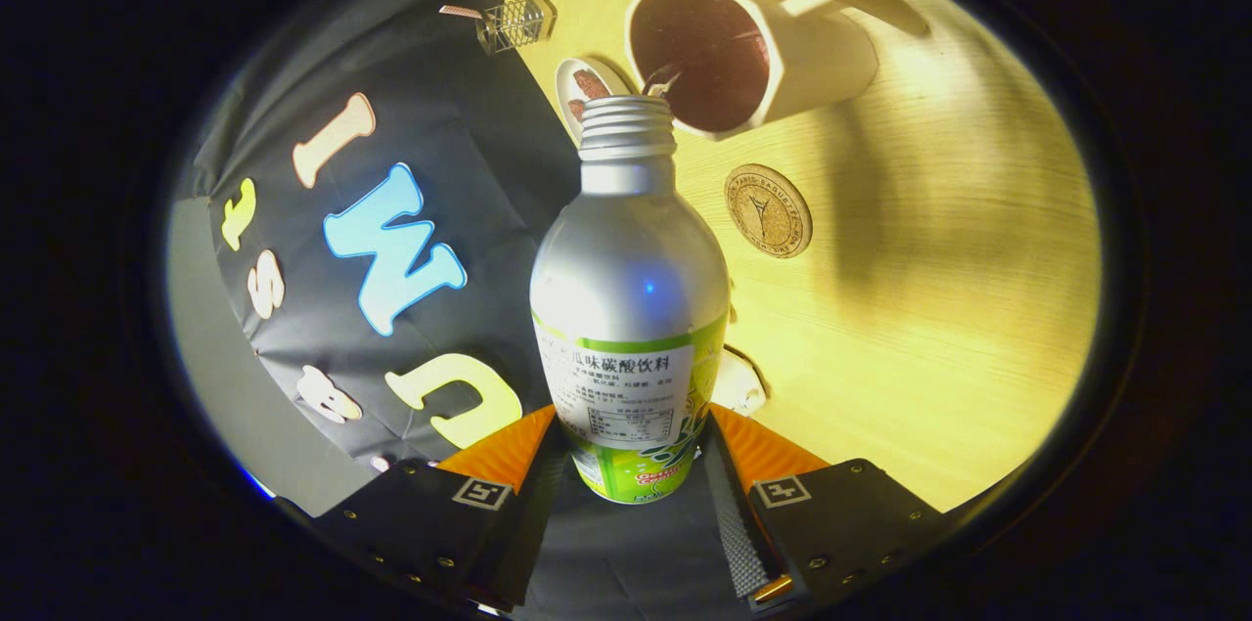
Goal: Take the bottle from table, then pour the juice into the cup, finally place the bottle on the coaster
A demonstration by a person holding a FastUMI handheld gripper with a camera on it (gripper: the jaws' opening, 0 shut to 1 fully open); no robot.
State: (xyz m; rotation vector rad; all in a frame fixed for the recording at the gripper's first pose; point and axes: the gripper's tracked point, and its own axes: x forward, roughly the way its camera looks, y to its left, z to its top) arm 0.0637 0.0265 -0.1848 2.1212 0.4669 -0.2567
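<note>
the bottle (631,308) sits between my jaws (631,465), both fingers pressed on its labelled lower body, its open threaded neck reaching out ahead to the rim of the cup (753,54). it is smooth silver metal with a rounded shoulder; the pale cup has a handle and a dark inside. the round, cork-like coaster (768,210) lies just beside the cup on the light wood-grain surface (929,308).

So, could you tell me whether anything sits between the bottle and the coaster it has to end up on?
Nothing visible does. The claw is shut on the bottle, whose open mouth is at the cup. The round coaster lies on bare table beside the bottle's shoulder, nearer than the cup, with open wood between.
</note>
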